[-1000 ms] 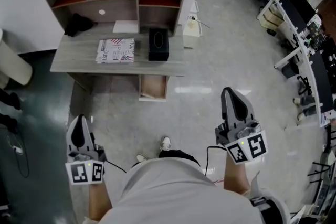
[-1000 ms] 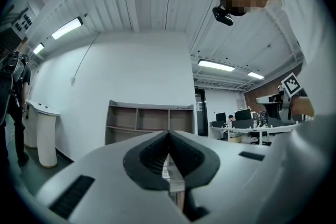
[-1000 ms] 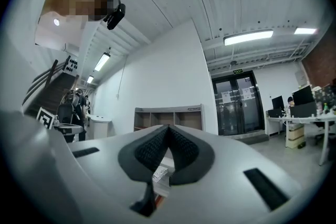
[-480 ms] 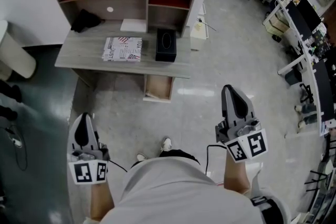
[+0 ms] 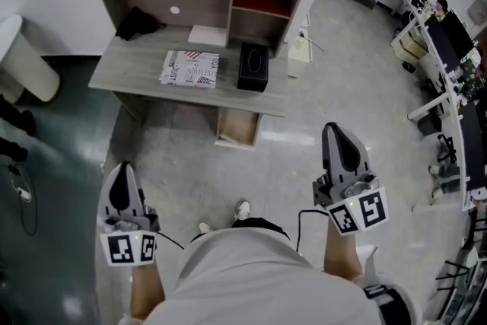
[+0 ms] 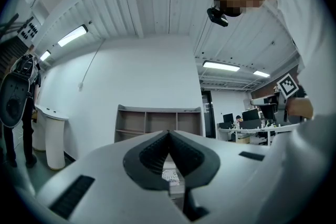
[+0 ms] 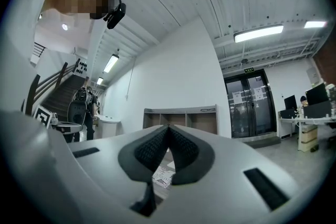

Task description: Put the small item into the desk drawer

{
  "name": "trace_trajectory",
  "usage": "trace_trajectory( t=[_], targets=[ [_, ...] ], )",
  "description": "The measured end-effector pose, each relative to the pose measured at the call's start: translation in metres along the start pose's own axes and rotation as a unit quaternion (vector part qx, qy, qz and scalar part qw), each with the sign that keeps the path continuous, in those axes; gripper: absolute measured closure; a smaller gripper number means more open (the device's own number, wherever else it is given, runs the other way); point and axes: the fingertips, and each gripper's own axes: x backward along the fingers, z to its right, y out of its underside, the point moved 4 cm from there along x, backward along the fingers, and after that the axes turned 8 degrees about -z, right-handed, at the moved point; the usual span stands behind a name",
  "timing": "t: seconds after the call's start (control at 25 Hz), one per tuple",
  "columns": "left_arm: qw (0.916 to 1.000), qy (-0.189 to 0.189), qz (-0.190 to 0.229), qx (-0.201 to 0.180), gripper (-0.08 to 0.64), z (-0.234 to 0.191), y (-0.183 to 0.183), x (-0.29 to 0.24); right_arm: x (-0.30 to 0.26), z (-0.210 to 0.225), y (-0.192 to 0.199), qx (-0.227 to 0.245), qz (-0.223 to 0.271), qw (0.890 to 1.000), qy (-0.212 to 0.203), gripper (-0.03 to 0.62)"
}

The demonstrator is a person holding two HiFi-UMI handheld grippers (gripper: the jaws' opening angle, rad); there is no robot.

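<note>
- No word, brand or number can be read anywhere.
- Booklet on the desk: black and red print, too small to read.
- Left gripper and right gripper: the cubes carry square black-and-white code markers, with no letters or digits.
- Green sign above the glass doors: possibly an exit sign, wording illegible.
- Sheets stuck on those doors: print unreadable.

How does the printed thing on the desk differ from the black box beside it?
The printed item is pale with red and dark print; the black box is plain black. The printed item lies flat; the black box stands taller. Both rest on the desk.
</note>
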Motion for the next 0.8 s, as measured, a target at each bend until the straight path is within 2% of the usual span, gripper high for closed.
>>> trace_trajectory(
  t=[0.8],
  targets=[
    [0.9998, 0.021, -0.004, 0.003, 0.541, 0.004, 0.005, -0.006, 0.012, -0.004, 0.004, 0.017, -0.009, 1.000, 0.019, 0.569]
  ],
)
